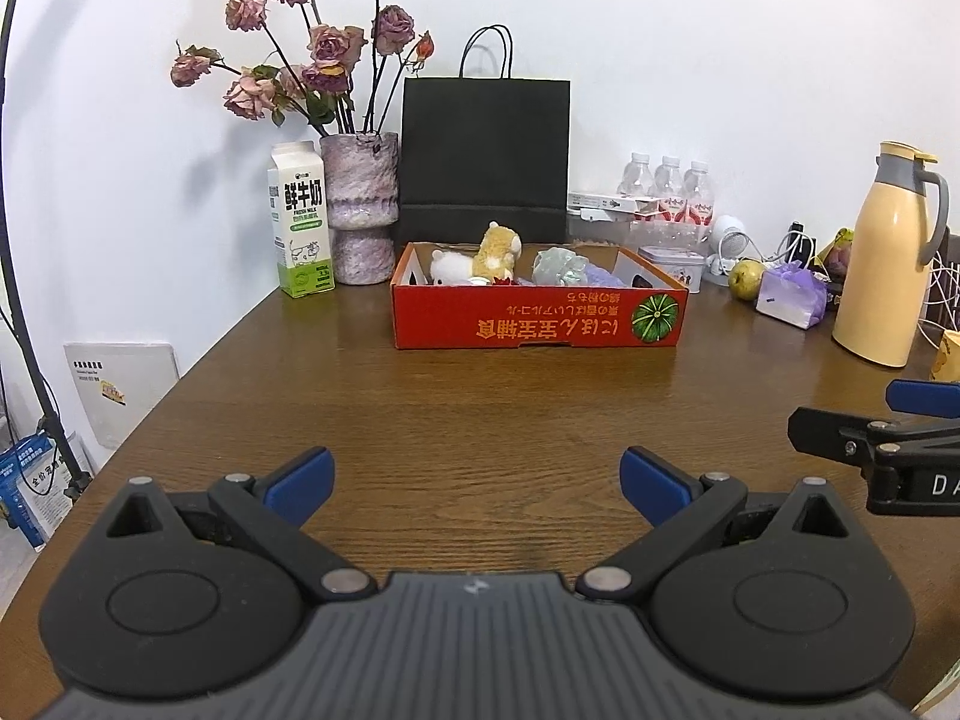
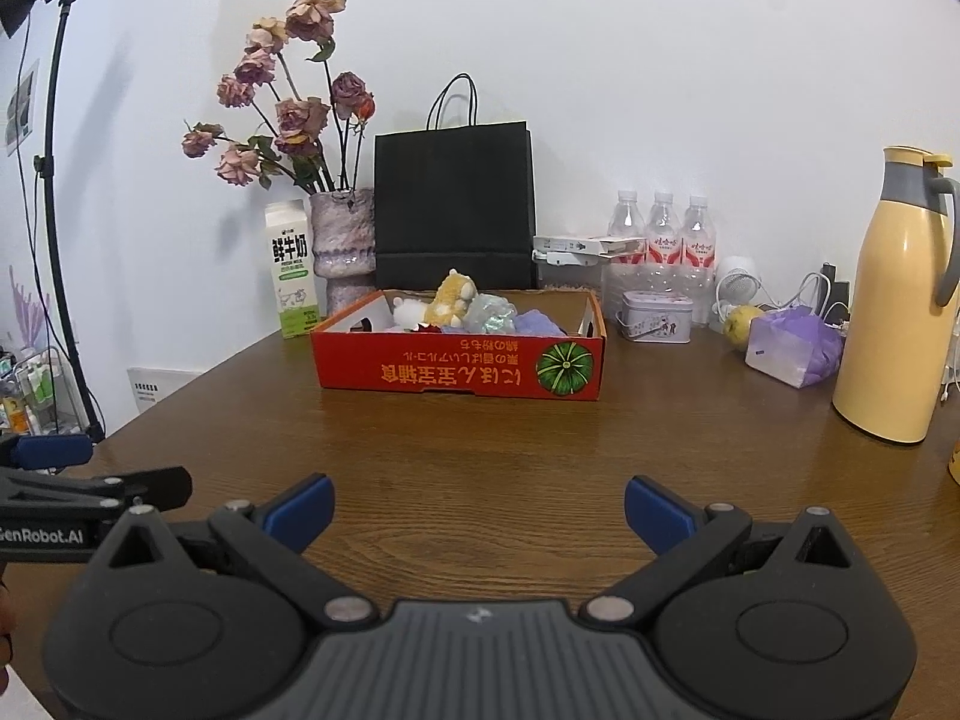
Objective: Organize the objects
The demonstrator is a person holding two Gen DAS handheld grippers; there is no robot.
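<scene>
A red cardboard box [image 1: 534, 315] [image 2: 456, 369] stands on the brown wooden table [image 1: 420, 420] [image 2: 480, 444]. Inside it lie a white plush [image 1: 450, 267] [image 2: 408, 311], a tan plush [image 1: 497, 249] [image 2: 451, 299], a pale green bundle [image 1: 558, 267] [image 2: 489, 312] and a purple cloth [image 1: 600, 276] [image 2: 537, 324]. My left gripper [image 1: 477, 480] hovers open over bare table, well short of the box, with nothing between its blue pads. My right gripper [image 2: 479, 507] is likewise open and holds nothing. Each gripper shows at the edge of the other's view.
Behind the box stand a milk carton [image 1: 300, 222] [image 2: 291, 270], a vase of dried roses [image 1: 360, 204] [image 2: 345, 240] and a black paper bag [image 1: 486, 156] [image 2: 453, 204]. At right are water bottles [image 2: 663, 228], a tin [image 2: 654, 315], a pear [image 2: 741, 327], a purple bag [image 2: 795, 354] and a yellow thermos [image 1: 888, 258] [image 2: 894, 300].
</scene>
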